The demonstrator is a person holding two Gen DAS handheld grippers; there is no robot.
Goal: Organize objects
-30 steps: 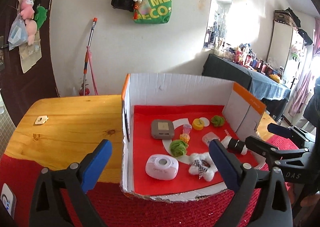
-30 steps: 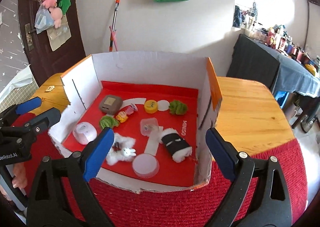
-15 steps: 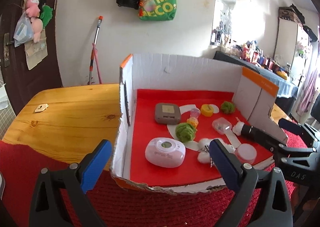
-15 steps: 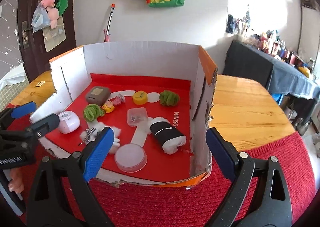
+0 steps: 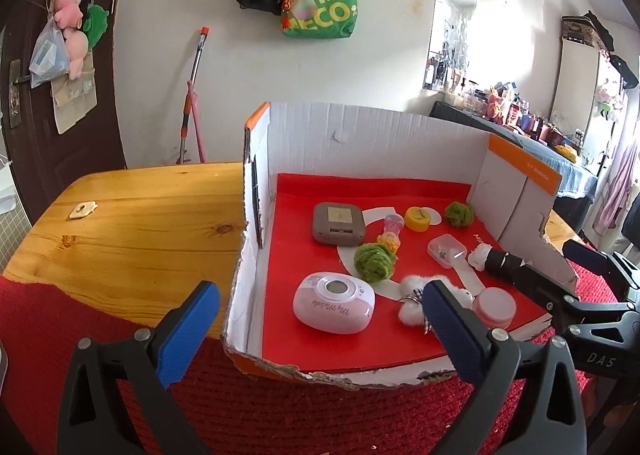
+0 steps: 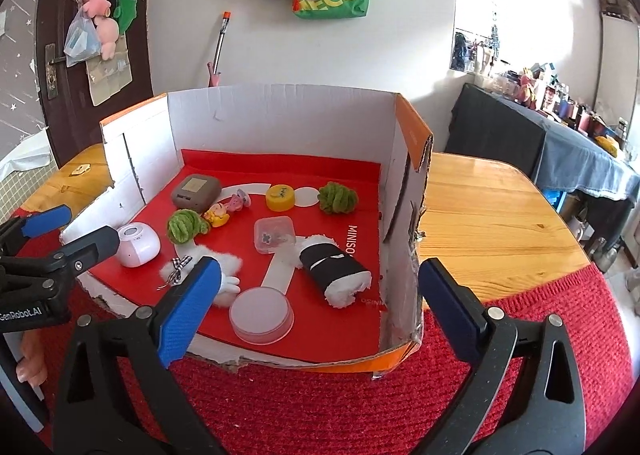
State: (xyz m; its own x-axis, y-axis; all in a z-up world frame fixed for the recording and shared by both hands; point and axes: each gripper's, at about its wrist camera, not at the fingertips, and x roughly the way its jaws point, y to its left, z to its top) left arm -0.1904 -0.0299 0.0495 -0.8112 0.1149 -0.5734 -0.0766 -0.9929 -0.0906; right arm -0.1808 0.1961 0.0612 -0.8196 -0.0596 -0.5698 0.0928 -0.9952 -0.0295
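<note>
You hold both grippers in front of the white cardboard box with orange edges and a red floor (image 6: 280, 127), which stands on the red woven mat (image 6: 320, 407) over the wooden table (image 6: 492, 223). Your left gripper (image 5: 320, 319) has its blue-padded fingers (image 5: 188, 331) spread wide with nothing between them, straddling the box's near left corner. Your right gripper (image 6: 316, 311) has just been opening its jaws and now stands spread wide and empty, straddling the near right wall. Inside the box, the pink and white rounded device (image 5: 334, 309) lies near the left front, with the white fluffy toy (image 5: 416, 295) to its right and the round translucent pink lid (image 6: 262, 315) beside that. The black and white rolled cloth (image 6: 334, 269) lies near the right wall, the small clear plastic case (image 6: 274, 235) just left of it. Farther back sit the grey square case (image 5: 338, 223), two green yarn balls (image 5: 374, 263), the yellow round cap (image 5: 416, 218) and small pastel figures (image 6: 228, 209).
</note>
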